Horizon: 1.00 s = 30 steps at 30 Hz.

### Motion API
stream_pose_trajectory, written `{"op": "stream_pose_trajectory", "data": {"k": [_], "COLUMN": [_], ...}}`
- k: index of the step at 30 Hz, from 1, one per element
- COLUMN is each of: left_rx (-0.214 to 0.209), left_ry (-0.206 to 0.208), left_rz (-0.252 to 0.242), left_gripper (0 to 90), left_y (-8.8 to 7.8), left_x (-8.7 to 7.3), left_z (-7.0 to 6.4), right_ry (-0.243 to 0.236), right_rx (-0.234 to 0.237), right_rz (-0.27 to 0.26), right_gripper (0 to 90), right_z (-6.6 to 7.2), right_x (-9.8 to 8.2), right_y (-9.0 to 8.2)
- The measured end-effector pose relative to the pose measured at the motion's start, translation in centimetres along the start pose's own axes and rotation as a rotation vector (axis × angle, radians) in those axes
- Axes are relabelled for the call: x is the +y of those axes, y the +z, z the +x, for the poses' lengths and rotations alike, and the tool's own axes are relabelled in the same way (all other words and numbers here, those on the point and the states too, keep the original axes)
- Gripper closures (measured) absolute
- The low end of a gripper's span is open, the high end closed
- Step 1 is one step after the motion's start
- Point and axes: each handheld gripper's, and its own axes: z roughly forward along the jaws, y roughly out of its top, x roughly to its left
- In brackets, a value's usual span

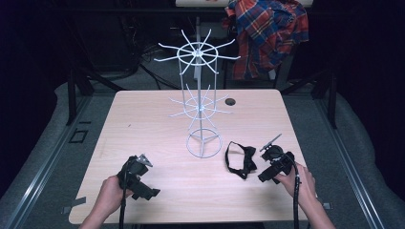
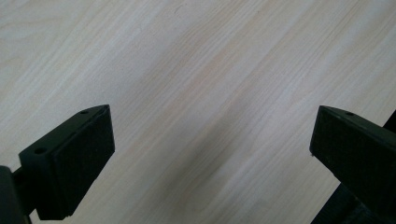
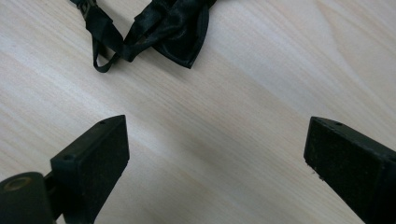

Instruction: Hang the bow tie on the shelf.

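Lying near the bench's (image 1: 143, 124) right edge, black bow tie (image 1: 241, 160) just beside right gripper (image 1: 273, 164); both grippers' jaws wide apart, empty; left gripper (image 1: 136, 176) farther off.

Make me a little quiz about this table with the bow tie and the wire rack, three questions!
1. True or false: the bow tie hangs on the wire rack.
2. Which gripper is nearer the bow tie: A) left gripper B) right gripper?
3. Fill in: both grippers' jaws are ____.

Key
1. False. It lies flat on the table, to the right of the rack's base.
2. B. The right gripper view shows the bow tie just ahead of its jaws.
3. Open, with bare wood between them, holding nothing.
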Motion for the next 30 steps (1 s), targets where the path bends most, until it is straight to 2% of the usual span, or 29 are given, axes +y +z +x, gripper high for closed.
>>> {"op": "stream_pose_trajectory", "data": {"k": [1, 2, 3, 6, 8, 9, 10, 12, 13, 14, 17, 23, 24, 30], "left_rx": [-0.004, -0.004, -0.005, -0.001, -0.005, -0.005, -0.008, -0.012, -0.012, -0.011, -0.004, -0.001, -0.001, -0.006], "left_ry": [0.001, 0.001, 0.002, 0.005, 0.006, 0.003, 0.002, 0.002, 0.002, 0.003, 0.005, 0.005, 0.003, 0.007], "left_rz": [0.004, 0.002, 0.001, 0.001, 0.000, -0.005, -0.006, -0.011, -0.013, -0.014, -0.015, -0.026, -0.028, -0.028], "left_gripper": [0.1, 0.1, 0.1, 0.1, 0.1, 0.1, 0.1, 0.1, 0.1, 0.1, 0.1, 0.2, 0.2, 0.1], "left_y": [0.0, 0.1, 0.1, 0.1, 0.1, 0.1, 0.1, 0.0, 0.0, 0.0, 0.0, -0.3, -0.3, -0.3], "left_x": [0.1, 0.1, 0.1, 0.2, 0.2, 0.2, 0.2, 0.2, 0.2, 0.2, 0.2, 0.2, 0.2, 0.3], "left_z": [0.0, 0.0, -0.1, -0.1, -0.1, -0.1, -0.2, -0.2, -0.2, -0.2, -0.2, -0.2, -0.3, -0.3], "right_ry": [0.012, 0.012, 0.028, 0.025, 0.045, 0.076, 0.075, 0.109, 0.103, 0.113, 0.115, 0.126, 0.110, 0.131], "right_rx": [0.003, -0.005, 0.007, -0.004, 0.015, 0.060, 0.107, 0.134, 0.141, 0.152, 0.156, 0.137, 0.134, 0.164], "right_rz": [-0.017, -0.009, -0.021, -0.020, -0.035, -0.072, -0.077, -0.117, -0.111, -0.127, -0.142, -0.132, -0.120, -0.166], "right_gripper": [6.7, 6.7, 6.7, 6.7, 6.8, 7.2, 7.4, 7.3, 7.3, 7.2, 5.8, 3.3, 3.1, 1.1], "right_z": [-0.1, -0.2, -0.3, -0.8, -1.0, -1.1, -1.4, -1.5, -1.6, -1.6, -1.6, -1.7, -1.8, -1.8], "right_x": [-0.1, -0.1, -0.2, -0.4, -0.5, -0.6, -0.6, -0.6, -0.5, -0.4, -0.3, 0.0, 0.0, 0.4], "right_y": [0.2, 0.1, 0.3, 0.1, 0.0, 0.1, -0.1, -0.1, -0.2, -0.2, -0.1, 0.5, 0.5, 0.6]}}
